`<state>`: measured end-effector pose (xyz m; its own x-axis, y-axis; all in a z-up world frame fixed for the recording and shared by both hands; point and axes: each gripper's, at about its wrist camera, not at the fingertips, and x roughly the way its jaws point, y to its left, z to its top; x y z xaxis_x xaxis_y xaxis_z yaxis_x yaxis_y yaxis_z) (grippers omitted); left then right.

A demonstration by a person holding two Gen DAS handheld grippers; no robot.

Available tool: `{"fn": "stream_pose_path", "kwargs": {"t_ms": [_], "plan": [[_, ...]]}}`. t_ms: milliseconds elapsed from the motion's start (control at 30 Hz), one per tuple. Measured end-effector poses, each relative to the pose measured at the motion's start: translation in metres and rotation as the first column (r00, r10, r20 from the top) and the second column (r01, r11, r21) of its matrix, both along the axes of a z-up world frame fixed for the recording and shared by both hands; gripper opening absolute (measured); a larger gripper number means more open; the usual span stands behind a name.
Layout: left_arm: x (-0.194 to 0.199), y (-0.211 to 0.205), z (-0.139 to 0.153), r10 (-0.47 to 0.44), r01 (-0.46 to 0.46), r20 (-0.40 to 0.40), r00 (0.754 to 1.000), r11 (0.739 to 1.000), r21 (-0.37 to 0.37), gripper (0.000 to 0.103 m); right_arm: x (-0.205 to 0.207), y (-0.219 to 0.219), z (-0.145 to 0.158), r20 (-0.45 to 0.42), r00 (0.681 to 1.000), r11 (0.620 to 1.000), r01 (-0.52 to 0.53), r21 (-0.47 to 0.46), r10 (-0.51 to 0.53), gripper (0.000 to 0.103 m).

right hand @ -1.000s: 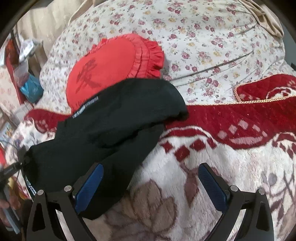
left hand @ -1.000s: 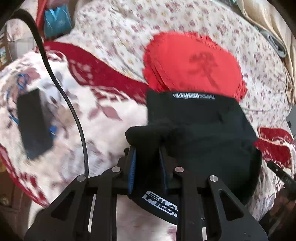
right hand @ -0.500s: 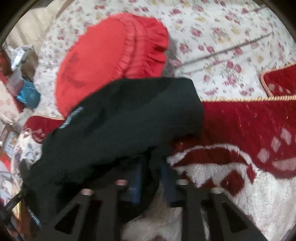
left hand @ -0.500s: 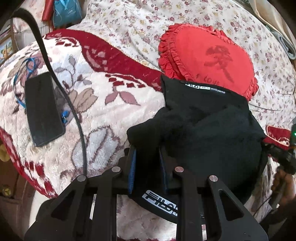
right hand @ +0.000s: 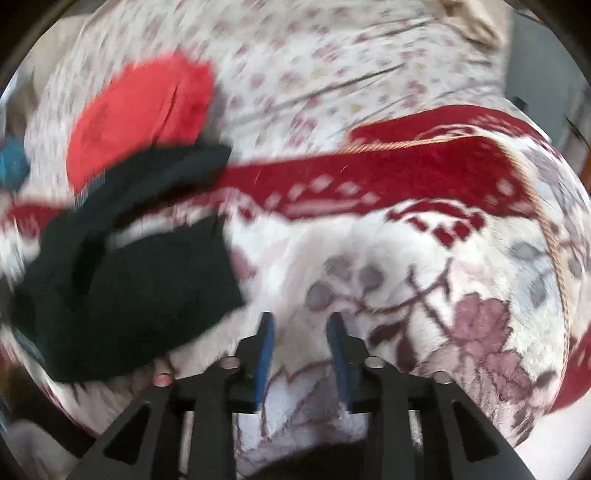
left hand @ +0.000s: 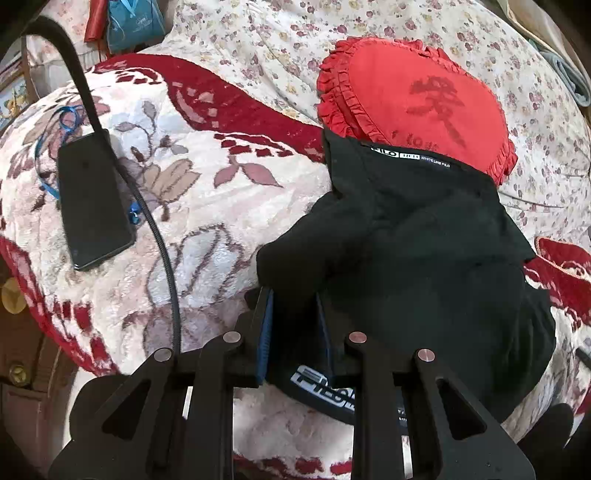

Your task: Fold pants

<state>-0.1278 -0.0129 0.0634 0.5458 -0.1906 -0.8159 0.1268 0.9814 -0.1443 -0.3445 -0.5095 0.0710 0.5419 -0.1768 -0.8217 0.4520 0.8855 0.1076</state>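
Observation:
The black pants (left hand: 424,243) lie bunched on the floral blanket, their waistband resting against a red heart cushion (left hand: 417,103). My left gripper (left hand: 293,314) is shut on a fold of the pants at their near left edge. In the blurred right wrist view the pants (right hand: 140,273) lie to the left. My right gripper (right hand: 301,336) is beside them over the blanket, its jaws a narrow gap apart with nothing between them.
A black phone (left hand: 92,203) with a blue cord lies on the blanket (left hand: 207,206) at the left, crossed by a black cable (left hand: 162,251). A blue bag (left hand: 133,22) stands at the far left. A flowered quilt (right hand: 332,55) lies beyond the cushion.
My right gripper closed near the pants, then let go and swung right, away from them; it now holds nothing. My left gripper kept its hold and shifted slightly.

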Motion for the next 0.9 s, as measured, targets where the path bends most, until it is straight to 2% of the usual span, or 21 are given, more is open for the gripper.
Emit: {"fn": "stream_pose_path", "kwargs": {"t_ms": [33,67,167,300,333,367,400,433,467,500,533,567,633,733,800,900], "plan": [[0.0,0.001,0.001,0.005,-0.005,0.001,1.0,1.0,0.004,0.021,-0.001,-0.005,0.004,0.036,0.999,1.0,0.021,0.019,-0.021,0.058],[0.0,0.002,0.001,0.011,-0.011,0.0,1.0,1.0,0.006,0.021,0.005,-0.005,0.009,0.083,0.996,0.999,0.006,0.036,-0.009,0.058],[-0.002,0.005,0.001,0.03,-0.03,-0.004,1.0,1.0,0.001,0.021,0.037,0.008,0.008,0.131,0.989,0.996,-0.075,0.052,0.068,0.058],[-0.003,0.006,0.001,0.039,-0.039,-0.014,0.999,0.999,0.004,0.021,0.092,0.024,-0.02,0.113,0.985,0.985,-0.143,0.093,0.132,0.058],[-0.004,0.006,0.002,0.041,-0.041,-0.016,0.999,0.999,0.002,0.021,0.104,0.025,-0.029,0.1,0.985,0.983,-0.148,0.108,0.137,0.056],[-0.004,0.006,0.003,0.041,-0.041,-0.017,0.999,0.999,0.0,0.021,0.117,0.027,-0.042,0.084,0.985,0.978,-0.158,0.139,0.148,0.042],[-0.004,0.006,0.004,0.041,-0.041,-0.014,0.999,0.999,0.0,0.021,0.127,0.03,-0.048,0.073,0.985,0.974,-0.167,0.151,0.158,0.039],[-0.004,0.006,0.005,0.04,-0.04,-0.01,0.999,0.999,0.005,0.021,0.13,0.035,-0.051,0.047,0.986,0.98,-0.164,0.116,0.16,0.03],[-0.005,0.006,0.006,0.039,-0.039,-0.005,0.999,0.999,0.01,0.021,0.13,0.041,-0.049,0.043,0.983,0.982,-0.182,0.049,0.18,0.015],[-0.005,0.007,0.008,0.04,-0.04,-0.001,0.999,0.999,0.012,0.021,0.127,0.043,-0.044,0.053,0.977,0.978,-0.207,0.041,0.204,0.007],[-0.005,0.008,0.009,0.044,-0.044,0.002,0.999,0.999,0.012,0.021,0.118,0.04,-0.037,0.101,0.969,0.968,-0.233,0.089,0.224,0.008],[-0.005,0.009,0.011,0.047,-0.047,0.002,0.999,0.999,0.009,0.021,0.11,0.037,-0.028,0.119,0.969,0.97,-0.227,0.086,0.216,0.008],[-0.006,0.012,0.016,0.058,-0.058,0.016,0.998,0.998,-0.002,0.021,0.095,0.033,-0.01,0.121,0.972,0.979,-0.205,0.014,0.202,0.008],[-0.01,0.014,0.027,0.07,-0.071,0.055,0.996,0.997,0.004,0.021,0.065,0.019,0.01,0.123,0.98,0.988,-0.153,-0.027,0.156,0.007],[-0.012,0.012,0.029,0.065,-0.066,0.067,0.996,0.998,0.012,0.021,0.051,0.012,0.009,0.057,0.991,0.989,-0.119,-0.093,0.125,0.007],[-0.013,0.005,0.025,0.043,-0.046,0.059,0.997,0.998,0.036,0.021,0.05,0.003,-0.019,-0.073,0.991,0.99,-0.114,-0.084,0.108,0.009]]}}
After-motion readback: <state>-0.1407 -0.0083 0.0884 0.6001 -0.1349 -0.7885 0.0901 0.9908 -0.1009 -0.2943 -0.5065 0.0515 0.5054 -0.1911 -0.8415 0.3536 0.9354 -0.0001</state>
